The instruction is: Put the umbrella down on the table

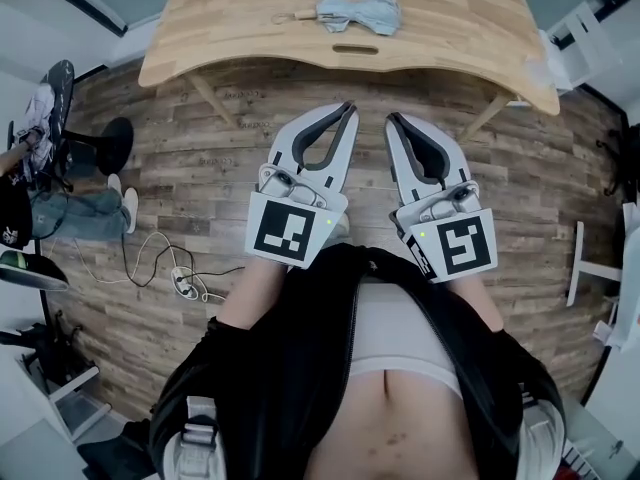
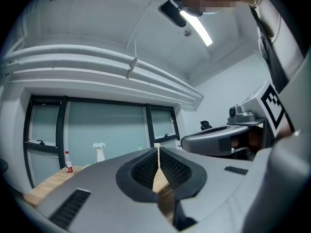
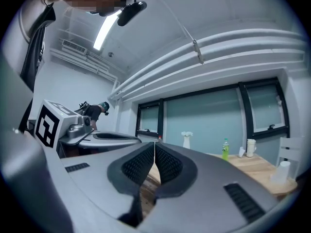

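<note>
A folded light-blue umbrella (image 1: 355, 13) with a wooden handle lies on the wooden table (image 1: 450, 28), near its front edge. My left gripper (image 1: 350, 108) and right gripper (image 1: 393, 120) are side by side over the wood floor, short of the table, both pointing toward it. Both are shut with nothing between the jaws. In the left gripper view the left gripper (image 2: 158, 152) has its pads together, with the right gripper (image 2: 218, 142) beside it. The right gripper view shows the right gripper (image 3: 154, 147) closed the same way and the left gripper (image 3: 107, 139) at its left.
A white vase (image 3: 186, 140), a green bottle (image 3: 225, 148) and a cup (image 3: 250, 147) stand at the table's far side. A seated person (image 1: 60, 203) and floor cables (image 1: 170, 273) are at the left. A white chair (image 1: 590, 268) is at the right.
</note>
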`<act>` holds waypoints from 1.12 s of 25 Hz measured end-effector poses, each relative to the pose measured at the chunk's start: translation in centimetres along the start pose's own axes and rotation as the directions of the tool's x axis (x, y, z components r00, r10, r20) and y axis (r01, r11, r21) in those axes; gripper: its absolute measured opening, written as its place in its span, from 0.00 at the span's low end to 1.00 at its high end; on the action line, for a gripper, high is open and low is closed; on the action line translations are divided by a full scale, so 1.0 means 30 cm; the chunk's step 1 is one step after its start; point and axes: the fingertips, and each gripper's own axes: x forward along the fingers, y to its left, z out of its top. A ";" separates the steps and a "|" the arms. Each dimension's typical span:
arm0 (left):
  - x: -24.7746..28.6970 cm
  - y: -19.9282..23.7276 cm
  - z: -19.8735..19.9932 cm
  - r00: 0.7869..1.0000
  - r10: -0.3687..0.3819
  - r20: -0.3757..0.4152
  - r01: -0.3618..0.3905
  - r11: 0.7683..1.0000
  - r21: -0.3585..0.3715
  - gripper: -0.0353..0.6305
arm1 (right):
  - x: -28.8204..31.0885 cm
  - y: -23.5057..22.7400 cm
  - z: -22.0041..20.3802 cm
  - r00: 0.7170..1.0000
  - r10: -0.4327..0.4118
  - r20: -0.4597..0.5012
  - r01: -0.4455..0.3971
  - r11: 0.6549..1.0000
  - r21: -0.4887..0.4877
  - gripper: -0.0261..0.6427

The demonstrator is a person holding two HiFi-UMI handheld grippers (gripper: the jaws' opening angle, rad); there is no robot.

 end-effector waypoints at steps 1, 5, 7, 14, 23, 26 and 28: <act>-0.013 -0.030 0.004 1.000 0.001 0.001 -0.001 1.000 -0.003 0.08 | -0.031 0.002 0.004 1.000 -0.001 0.001 0.001 1.000 0.004 0.08; -0.071 -0.148 0.016 1.000 0.004 0.006 -0.004 1.000 -0.006 0.08 | -0.157 0.016 0.003 1.000 0.000 -0.019 0.000 1.000 -0.002 0.08; -0.101 -0.203 0.019 1.000 0.003 0.005 -0.003 1.000 -0.007 0.08 | -0.214 0.028 0.004 1.000 0.002 -0.021 -0.002 1.000 -0.010 0.08; -0.216 -0.398 0.039 1.000 0.015 -0.002 -0.015 1.000 -0.002 0.08 | -0.429 0.081 0.014 1.000 0.005 -0.022 -0.005 1.000 0.003 0.08; -0.296 -0.569 0.072 1.000 0.011 0.000 -0.011 1.000 0.005 0.08 | -0.592 0.114 0.051 1.000 0.011 -0.003 -0.011 1.000 -0.006 0.08; -0.314 -0.586 0.093 1.000 0.005 0.010 -0.005 1.000 0.012 0.08 | -0.614 0.129 0.073 1.000 0.012 0.010 -0.012 1.000 0.001 0.08; -0.324 -0.590 0.106 1.000 0.001 0.020 -0.001 1.000 0.015 0.08 | -0.624 0.136 0.087 1.000 0.005 0.020 -0.005 1.000 0.007 0.08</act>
